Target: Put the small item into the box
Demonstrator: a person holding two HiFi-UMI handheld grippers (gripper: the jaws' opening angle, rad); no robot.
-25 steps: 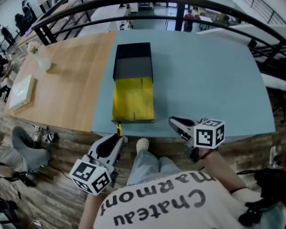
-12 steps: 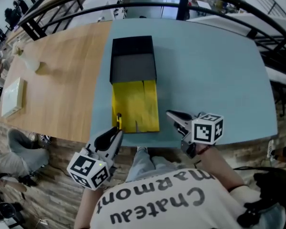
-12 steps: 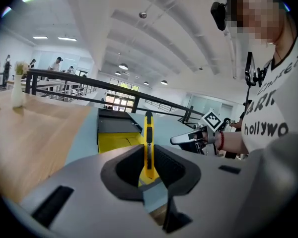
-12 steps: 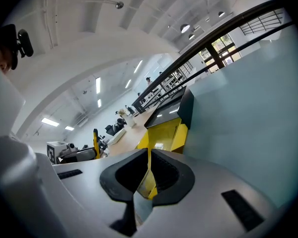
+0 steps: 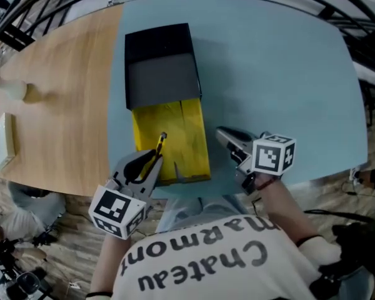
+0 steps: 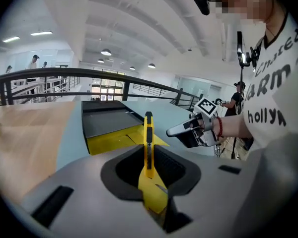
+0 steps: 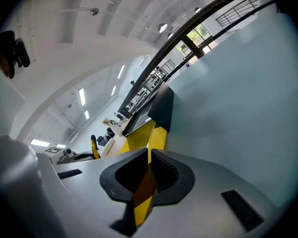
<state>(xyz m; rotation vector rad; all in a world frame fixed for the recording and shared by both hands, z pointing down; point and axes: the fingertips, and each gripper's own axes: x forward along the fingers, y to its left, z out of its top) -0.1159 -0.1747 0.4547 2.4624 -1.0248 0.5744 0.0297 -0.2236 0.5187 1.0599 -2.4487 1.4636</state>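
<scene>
Change: over the last second the left gripper (image 5: 151, 161) has come forward from off the table's near edge. Its load now shows over the near end of the box (image 5: 160, 80), above the yellow flaps (image 5: 186, 130).
Right side: the right gripper (image 5: 228, 137) has also come in over the blue table top (image 5: 281, 67) and sits just right of the flaps, apart from them.
Left claw: clamped on the small item (image 6: 148, 138), a slim yellow piece with a black strip that stands upright between the pads.
Right claw: jaws together, nothing in them.
Task thing: the small item is held in the left gripper and not yet in the box.
Meaning: the carry looks nearly done; lowering and letting go remain.
Count: one box, one small item, two grippers.
Beyond: a wooden top (image 5: 62, 92) on the left.
</scene>
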